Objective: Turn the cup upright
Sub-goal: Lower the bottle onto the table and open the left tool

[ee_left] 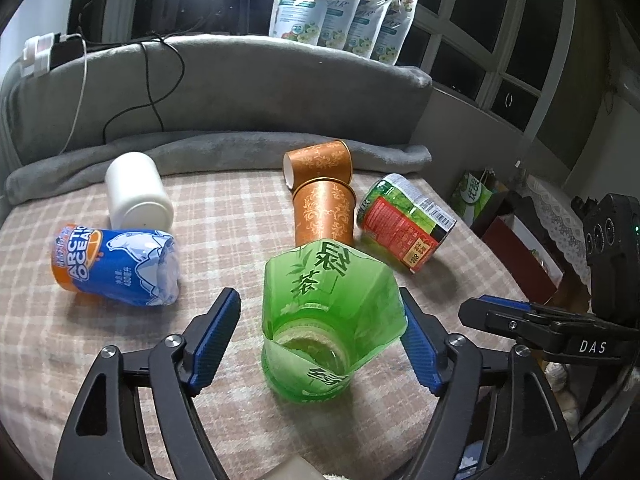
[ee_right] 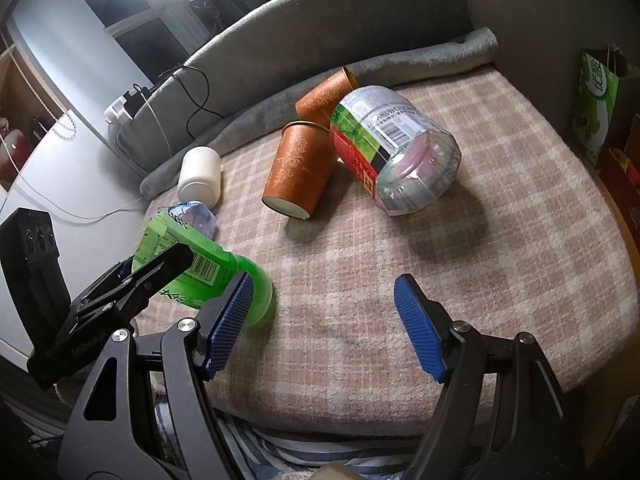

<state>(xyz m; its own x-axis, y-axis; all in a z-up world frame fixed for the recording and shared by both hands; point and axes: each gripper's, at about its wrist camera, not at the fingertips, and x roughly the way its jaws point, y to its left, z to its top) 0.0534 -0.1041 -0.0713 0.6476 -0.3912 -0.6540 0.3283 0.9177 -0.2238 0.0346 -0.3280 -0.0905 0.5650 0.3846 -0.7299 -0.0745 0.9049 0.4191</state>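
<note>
A green cut-bottle cup point(ee_left: 326, 320) stands on the plaid cushion between my left gripper's fingers point(ee_left: 320, 340), mouth up. The left jaws are open, with a gap at the left pad; I cannot tell if the right pad touches. The cup also shows in the right wrist view point(ee_right: 208, 268), with the left gripper around it. My right gripper point(ee_right: 324, 316) is open and empty over the cushion to the cup's right. Other cups lie on their sides: a blue and orange one point(ee_left: 116, 266), a white one point(ee_left: 138, 192), a red-green one point(ee_left: 404, 220) and two brown paper cups point(ee_left: 324, 216).
The plaid cushion point(ee_right: 500, 240) ends at a front edge below my right gripper. A grey sofa back point(ee_left: 240, 92) with cables rises behind. Refill pouches point(ee_left: 344, 8) stand on top of it. A green bag point(ee_right: 596, 96) sits at the right.
</note>
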